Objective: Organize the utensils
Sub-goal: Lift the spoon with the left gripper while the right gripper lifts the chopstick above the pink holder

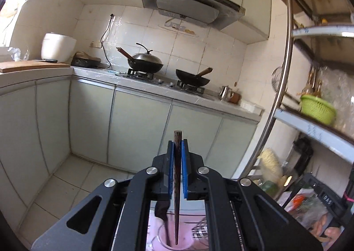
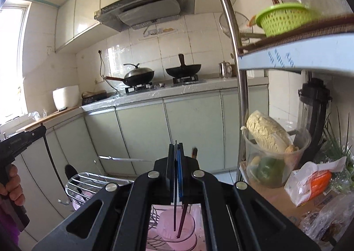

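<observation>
Pinching a tapered dark wooden chopstick [image 1: 177, 184] upright between blue pads of left gripper [image 1: 177, 146], above translucent pink cup [image 1: 163, 237]. Clamped on a thin dark stick [image 2: 175, 184], right gripper [image 2: 177, 148]; lower ends hidden in cup.

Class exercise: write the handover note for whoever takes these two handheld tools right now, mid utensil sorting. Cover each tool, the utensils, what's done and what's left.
Left tool: shut on a dark wooden chopstick, raised.
Right tool: shut on a thin dark utensil; another chopstick sits beside the pads.
Below both: pink cup and wire rack.
Done: utensils picked up.
Left: set them in their holder; which one is unclear.
</observation>
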A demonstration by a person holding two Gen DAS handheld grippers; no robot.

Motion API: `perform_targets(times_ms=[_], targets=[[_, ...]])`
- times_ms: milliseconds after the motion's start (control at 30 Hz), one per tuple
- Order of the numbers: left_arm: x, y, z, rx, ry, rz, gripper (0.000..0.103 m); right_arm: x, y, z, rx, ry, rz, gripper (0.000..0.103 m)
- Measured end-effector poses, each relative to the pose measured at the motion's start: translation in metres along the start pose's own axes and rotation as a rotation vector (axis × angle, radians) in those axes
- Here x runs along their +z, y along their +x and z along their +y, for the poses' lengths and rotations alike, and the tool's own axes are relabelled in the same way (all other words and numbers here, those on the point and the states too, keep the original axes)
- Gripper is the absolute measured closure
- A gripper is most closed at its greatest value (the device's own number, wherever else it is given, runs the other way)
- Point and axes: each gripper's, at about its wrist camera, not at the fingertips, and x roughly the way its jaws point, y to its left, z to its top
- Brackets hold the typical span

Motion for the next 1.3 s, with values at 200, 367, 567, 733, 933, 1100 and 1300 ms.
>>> perform_targets(times_ms=[200, 367, 567, 733, 933, 1100, 1300], targets=[[-0.029, 0.013, 0.005, 0.001, 0.018, 0.022, 0.097, -0.021, 0.017, -0.005, -0.003, 0.01, 0.055, 0.101], [-0.054, 0.017, 0.015, 0.0, -0.003, 0.092, 0.097, -0.04, 0.021, -0.009, -0.003, 0.033, 0.106, 0.101], [-0.082, 0.023, 0.035, -0.008, -0.084, 0.186, 0.097, -0.061, 0.022, -0.014, -0.004, 0.071, 0.15, 0.101], [-0.094, 0.034, 0.047, -0.026, -0.148, 0.254, 0.097, -0.072, 0.028, -0.016, -0.011, 0.079, 0.196, 0.101], [-0.093, 0.036, 0.045, -0.024, -0.152, 0.263, 0.097, -0.082, 0.034, -0.021, -0.01, 0.107, 0.233, 0.101], [-0.094, 0.038, 0.042, -0.02, -0.139, 0.277, 0.097, -0.083, 0.035, -0.023, -0.004, 0.117, 0.236, 0.101], [-0.078, 0.038, 0.038, -0.054, -0.115, 0.304, 0.097, -0.073, 0.033, -0.027, 0.013, 0.115, 0.237, 0.101]])
